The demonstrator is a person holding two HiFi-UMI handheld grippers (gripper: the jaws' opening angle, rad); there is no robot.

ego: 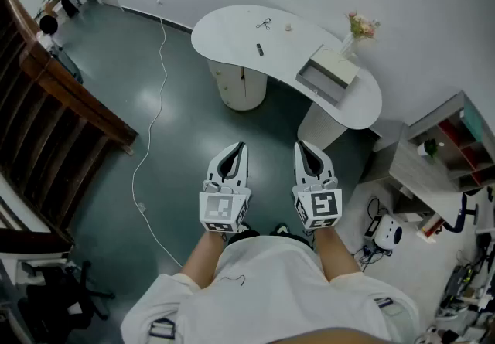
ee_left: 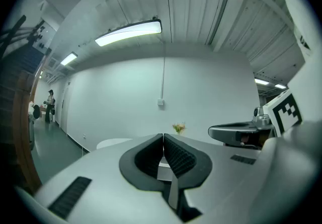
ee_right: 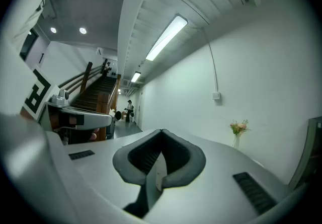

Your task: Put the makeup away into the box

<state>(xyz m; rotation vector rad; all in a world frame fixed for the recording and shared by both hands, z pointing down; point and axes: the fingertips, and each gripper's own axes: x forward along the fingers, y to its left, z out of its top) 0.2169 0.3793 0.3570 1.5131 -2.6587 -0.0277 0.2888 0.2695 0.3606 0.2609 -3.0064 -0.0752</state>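
Pointing toward the top of the head view, the left gripper [ego: 240,148] and the right gripper [ego: 299,147] are held side by side in the lower centre of the frame, above the dark floor [ego: 178,126]. In the left gripper view its jaws are seen pressed fully together, with nothing caught between the ribbed pads [ee_left: 178,156]. In the right gripper view the other pair is likewise clenched on nothing. The box [ego: 331,72] is set on the white table [ego: 232,29] in the upper centre of the head view, well apart from both grippers. A small dark item [ego: 260,49] is seen on the tabletop left of the box. It is possibly a makeup piece, though too small to be identified. A vase of flowers [ego: 358,28] is placed just beyond the box.
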